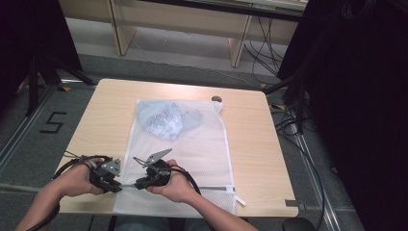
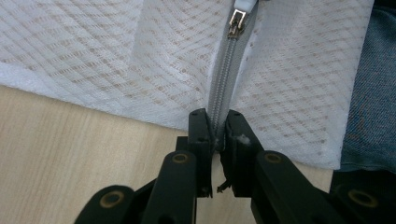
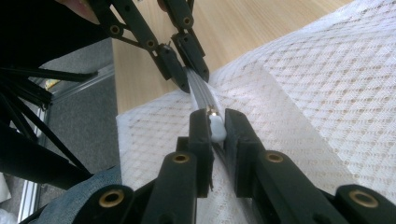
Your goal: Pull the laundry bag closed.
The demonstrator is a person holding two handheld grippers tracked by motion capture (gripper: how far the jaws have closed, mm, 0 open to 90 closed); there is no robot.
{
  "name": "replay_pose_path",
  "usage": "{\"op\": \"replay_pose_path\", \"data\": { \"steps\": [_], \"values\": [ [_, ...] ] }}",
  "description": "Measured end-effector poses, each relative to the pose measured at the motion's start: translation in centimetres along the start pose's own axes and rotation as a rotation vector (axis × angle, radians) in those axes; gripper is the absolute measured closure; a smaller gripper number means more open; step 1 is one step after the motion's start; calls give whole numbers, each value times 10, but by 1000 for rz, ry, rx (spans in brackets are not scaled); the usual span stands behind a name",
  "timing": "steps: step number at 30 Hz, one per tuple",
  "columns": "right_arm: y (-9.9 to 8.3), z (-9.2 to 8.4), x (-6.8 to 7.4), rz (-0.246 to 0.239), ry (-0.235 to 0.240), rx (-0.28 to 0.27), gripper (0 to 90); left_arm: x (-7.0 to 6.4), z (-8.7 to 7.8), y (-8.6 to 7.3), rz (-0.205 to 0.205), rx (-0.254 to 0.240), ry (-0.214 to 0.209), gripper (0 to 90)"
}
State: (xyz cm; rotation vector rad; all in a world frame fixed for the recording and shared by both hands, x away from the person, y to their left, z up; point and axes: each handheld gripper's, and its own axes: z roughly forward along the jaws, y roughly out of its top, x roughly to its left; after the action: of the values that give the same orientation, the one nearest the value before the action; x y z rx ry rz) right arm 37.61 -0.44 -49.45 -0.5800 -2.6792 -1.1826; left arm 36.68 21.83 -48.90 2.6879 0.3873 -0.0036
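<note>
In the high view, a white mesh laundry bag [image 1: 180, 154] is laid flat on the desk [image 1: 250, 144], clothing bundled at its far end; it is judged light, limp and easily bunched.

In the left gripper view, the left tongs [image 2: 218, 128] are shut on the zipper [image 2: 224, 79] tape at the bag's corner.

In the right gripper view, the right tongs [image 3: 215, 126] are clamped on the white zipper pull [image 3: 216, 127], the best hold; the slider is mostly hidden.
</note>
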Motion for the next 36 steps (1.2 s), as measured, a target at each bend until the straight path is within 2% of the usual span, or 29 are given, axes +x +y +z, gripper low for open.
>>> {"op": "replay_pose_path", "data": {
  "steps": [5,7,8,9,10,11,12,15,18,25,30,32,33,34,36],
  "values": [
    [-2,-2,1,15,-8,7,825,0,0,0,-6,-1,-2,822],
    [-3,-4,-2,-7,-15,3,825,0,0,-1,-11,-6,-2,822],
    [-3,-5,-1,12,-11,5,825,-1,0,0,-17,-10,-1,822],
    [-4,-5,-2,17,-9,2,825,0,0,0,-3,-5,0,822],
    [-4,-5,-2,13,-9,2,825,-1,1,0,-11,-13,4,822],
    [-4,-5,0,21,-11,9,825,0,0,0,0,-4,1,822],
    [-4,-5,-1,1,-16,8,825,0,0,0,3,0,1,822],
    [-4,-5,-1,13,-14,10,825,0,0,0,5,0,0,822],
    [-4,-6,-1,15,-14,9,825,-1,1,0,-23,-17,0,822],
    [-5,-8,-3,-1,-18,7,825,-1,1,0,-13,-16,1,822],
    [-8,-11,-3,24,-20,12,825,-1,1,0,-15,-16,1,822],
    [-9,-12,-3,20,-25,13,825,0,1,0,-10,-11,0,822],
    [-9,-12,-3,15,-32,15,825,-1,1,0,-25,-16,-1,822],
    [-9,-12,-4,1,-24,8,825,0,1,0,-11,-13,1,822],
    [-9,-13,-4,13,-26,11,825,0,1,0,-13,-15,1,822]
  ]
}}
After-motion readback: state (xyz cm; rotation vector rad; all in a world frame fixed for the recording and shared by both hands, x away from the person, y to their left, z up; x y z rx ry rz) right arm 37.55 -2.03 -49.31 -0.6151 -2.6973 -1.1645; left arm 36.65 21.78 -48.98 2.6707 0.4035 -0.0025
